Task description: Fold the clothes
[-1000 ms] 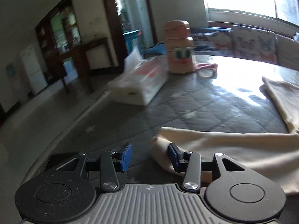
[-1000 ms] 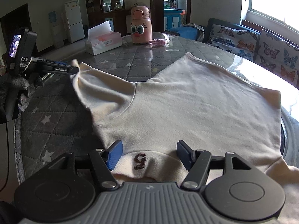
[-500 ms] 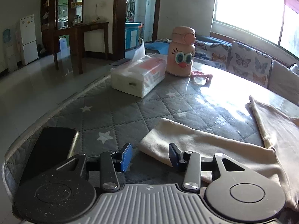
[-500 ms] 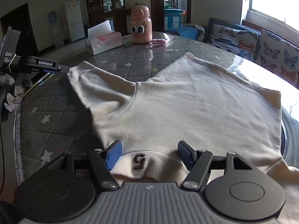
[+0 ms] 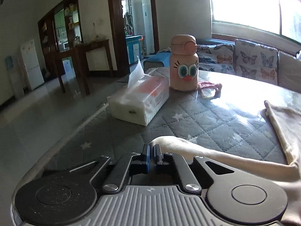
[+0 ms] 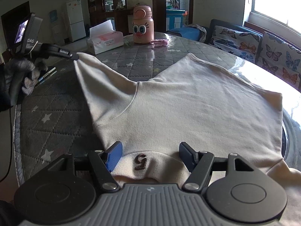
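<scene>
One thin pinch: left gripper (image 5: 152, 151) clamps sleeve (image 5: 197, 150) tip, lifted just ahead; may slip. Right gripper (image 6: 149, 155) wide over sweatshirt (image 6: 188, 103) collar; tissue box (image 5: 139, 103) beyond risks snagging.

Cream top on grey starred quilting

The sweatshirt (image 6: 197, 109) is cream with a brown "5"; the worktop (image 6: 56, 120) cover is grey with white stars; the bottle (image 6: 143, 27) is pink.

The garment (image 6: 188, 101) lies spread on the desk (image 6: 56, 116); behind it stand a tissue box (image 6: 105, 42) (left) and bottle (image 6: 143, 26).
</scene>
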